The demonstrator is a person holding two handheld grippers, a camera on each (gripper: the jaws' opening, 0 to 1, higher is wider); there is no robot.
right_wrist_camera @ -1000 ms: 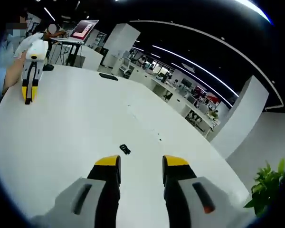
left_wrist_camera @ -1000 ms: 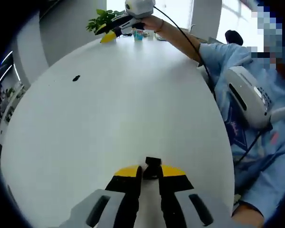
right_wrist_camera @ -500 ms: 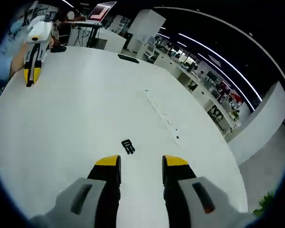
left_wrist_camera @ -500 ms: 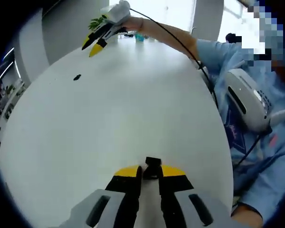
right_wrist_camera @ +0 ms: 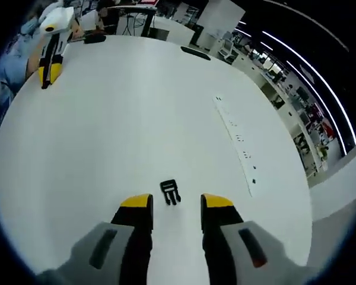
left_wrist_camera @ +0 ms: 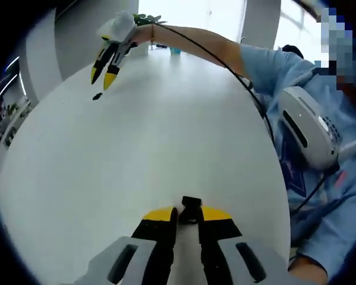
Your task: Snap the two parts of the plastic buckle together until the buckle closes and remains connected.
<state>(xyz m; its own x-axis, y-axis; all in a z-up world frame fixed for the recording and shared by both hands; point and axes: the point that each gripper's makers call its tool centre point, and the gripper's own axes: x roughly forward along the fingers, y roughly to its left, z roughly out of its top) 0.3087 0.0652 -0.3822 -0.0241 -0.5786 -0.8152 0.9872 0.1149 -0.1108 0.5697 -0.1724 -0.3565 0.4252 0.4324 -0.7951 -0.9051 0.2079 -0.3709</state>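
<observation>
buckle's pronged half [right_wrist_camera: 170,192] sits on the white counter [right_wrist_camera: 136,119] just ahead of the right gripper [right_wrist_camera: 169,202]'s open, empty fingers, prongs toward them, while the left gripper [left_wrist_camera: 190,214] pinches the other half [left_wrist_camera: 191,205].

Both views look down close over the same white table [left_wrist_camera: 166,136], each catching the other gripper toward eleven o'clock

My left hand-held gripper [left_wrist_camera: 187,215] has its yellow-tipped jaws drawn nearly together, pinching a small black plastic buckle part [left_wrist_camera: 191,205] between the tips. My right hand-held gripper [right_wrist_camera: 169,203] has its jaws parted, hanging low. In the left gripper view my right arm [left_wrist_camera: 196,44] reaches out, tips pointing downward.
</observation>
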